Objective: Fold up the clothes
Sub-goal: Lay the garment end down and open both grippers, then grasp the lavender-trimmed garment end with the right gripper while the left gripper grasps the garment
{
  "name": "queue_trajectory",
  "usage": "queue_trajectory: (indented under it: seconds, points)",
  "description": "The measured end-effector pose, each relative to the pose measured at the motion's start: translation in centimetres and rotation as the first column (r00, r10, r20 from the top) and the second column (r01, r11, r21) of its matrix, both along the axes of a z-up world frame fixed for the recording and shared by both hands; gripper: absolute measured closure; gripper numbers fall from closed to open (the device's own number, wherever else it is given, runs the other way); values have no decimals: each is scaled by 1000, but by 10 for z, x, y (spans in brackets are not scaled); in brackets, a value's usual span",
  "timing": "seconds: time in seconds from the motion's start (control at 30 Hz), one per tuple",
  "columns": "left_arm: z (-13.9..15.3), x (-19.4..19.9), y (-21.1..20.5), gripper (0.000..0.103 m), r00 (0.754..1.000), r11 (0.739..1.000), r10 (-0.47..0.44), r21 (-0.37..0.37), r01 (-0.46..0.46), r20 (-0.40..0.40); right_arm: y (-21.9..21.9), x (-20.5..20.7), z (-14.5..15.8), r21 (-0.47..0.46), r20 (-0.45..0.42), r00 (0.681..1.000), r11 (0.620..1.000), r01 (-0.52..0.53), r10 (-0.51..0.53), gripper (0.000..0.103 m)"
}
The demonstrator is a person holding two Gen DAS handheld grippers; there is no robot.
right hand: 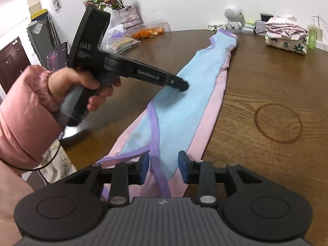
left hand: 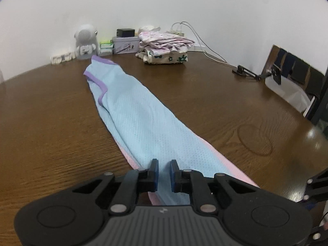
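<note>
A long, folded light-blue mesh garment (left hand: 139,119) with purple trim and a pink layer under it lies lengthwise on the brown wooden table (left hand: 51,112). My left gripper (left hand: 164,165) sits low over its near end, its blue pads a narrow gap apart with flat cloth showing between them. In the right wrist view a hand (right hand: 82,82) in a pink sleeve holds that left gripper (right hand: 183,86) with its tip over the middle of the garment (right hand: 184,106). My right gripper (right hand: 163,164) stands open over the garment's other end, and a purple strap runs between its pads without touching them.
A stack of folded floral clothes (left hand: 164,47) stands at the back by the wall, beside a tin box (left hand: 126,44) and a white robot figure (left hand: 85,41). Cables (left hand: 205,47) and a phone stand (left hand: 274,71) lie at the right. A vase (right hand: 129,16) and a snack box (right hand: 149,31) are far left.
</note>
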State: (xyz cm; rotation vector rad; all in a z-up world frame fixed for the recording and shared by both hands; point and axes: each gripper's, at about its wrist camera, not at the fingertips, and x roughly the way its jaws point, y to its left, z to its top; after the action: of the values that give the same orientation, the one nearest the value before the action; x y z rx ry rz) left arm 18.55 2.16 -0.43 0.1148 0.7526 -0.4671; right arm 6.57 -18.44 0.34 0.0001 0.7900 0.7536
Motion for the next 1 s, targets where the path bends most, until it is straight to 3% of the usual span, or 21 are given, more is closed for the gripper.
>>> queue_trajectory:
  seconds: [0.1,0.2,0.27,0.3,0.33,0.47,0.53,0.6,0.67,0.8,0.9,0.97,1.0]
  points:
    - [3,-2,0,92,1000,1000,1,12,-1,0,6,-5,0,6,-17,999,999,-31,31,71]
    - [11,-9,2,80,1000,1000,-1,10,1,8,10,-3,2,22,-41,997,998,-66,67,71]
    - [25,-25,5,73,999,1000,-8,-11,8,45,-4,6,11,101,-63,995,993,-67,73,70]
    - [31,-35,5,69,998,1000,-15,-12,16,65,-14,13,21,137,-49,997,989,-47,54,66]
    - [36,-46,4,66,996,1000,-22,-8,23,82,-25,21,32,167,-32,999,986,-22,28,55]
    - [42,-83,-10,62,994,999,-50,9,49,102,-45,80,81,136,57,994,987,88,-96,32]
    - [38,-97,-21,46,995,998,-63,-14,64,81,-36,128,94,113,42,992,987,113,-119,21]
    - [30,-106,-32,37,996,998,-50,-29,52,68,-22,180,102,81,12,990,987,136,-137,19]
    - [24,-111,-38,36,998,999,-22,-42,24,57,1,230,96,10,-2,987,987,158,-158,17]
    - [18,-117,-38,24,994,991,99,-90,-95,40,40,310,65,-63,-32,976,975,214,-217,17]
    - [17,-120,-44,24,988,989,144,-54,-141,60,60,349,42,-87,-38,961,959,268,-272,17]
    - [16,-119,-50,29,985,988,156,1,-156,67,68,369,29,-93,-55,955,954,285,-291,19]
    - [14,-118,-52,39,985,987,160,22,-162,60,71,375,25,-88,-67,952,952,292,-298,20]
